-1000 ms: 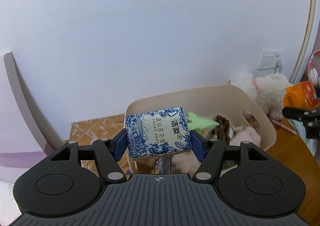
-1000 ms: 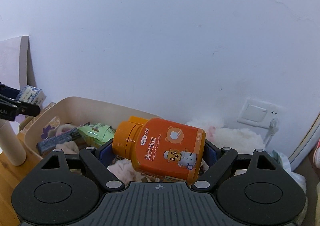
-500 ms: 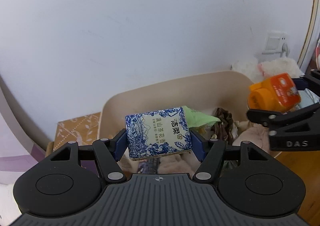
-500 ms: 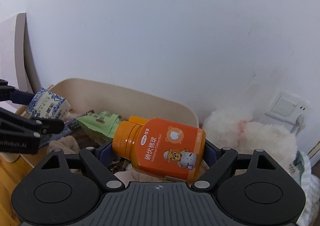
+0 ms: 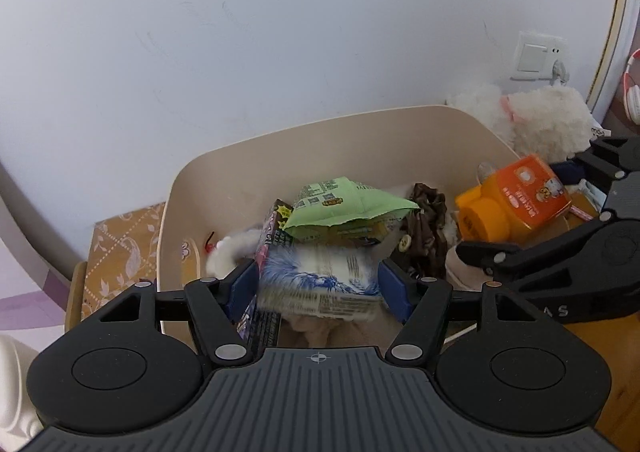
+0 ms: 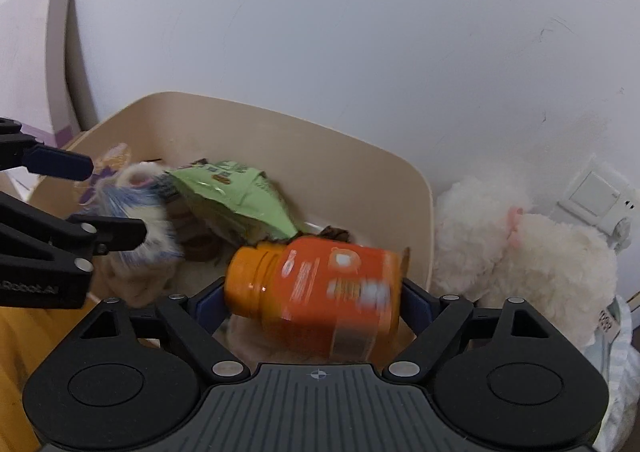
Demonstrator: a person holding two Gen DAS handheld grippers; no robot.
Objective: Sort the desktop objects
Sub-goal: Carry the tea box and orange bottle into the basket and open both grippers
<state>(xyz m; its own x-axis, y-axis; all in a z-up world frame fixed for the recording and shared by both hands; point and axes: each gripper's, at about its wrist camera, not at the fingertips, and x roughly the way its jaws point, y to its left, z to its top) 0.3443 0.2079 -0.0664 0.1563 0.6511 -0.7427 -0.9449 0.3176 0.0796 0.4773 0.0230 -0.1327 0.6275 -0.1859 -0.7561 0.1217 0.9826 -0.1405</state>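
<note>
Soft blue-printed pack (image 5: 318, 286) blurred; smooth orange bottle (image 6: 320, 290) blurred.

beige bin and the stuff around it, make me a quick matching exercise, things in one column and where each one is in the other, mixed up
Things:
1. orange bottle
2. blue and white tissue pack
3. green packet
4. white plush toy

Places:
A. lying in the beige bin
B. outside the bin, by the wall
C. between the right gripper's fingers
D. between the left gripper's fingers

Pairs: 1-C, 2-D, 3-A, 4-B
</note>
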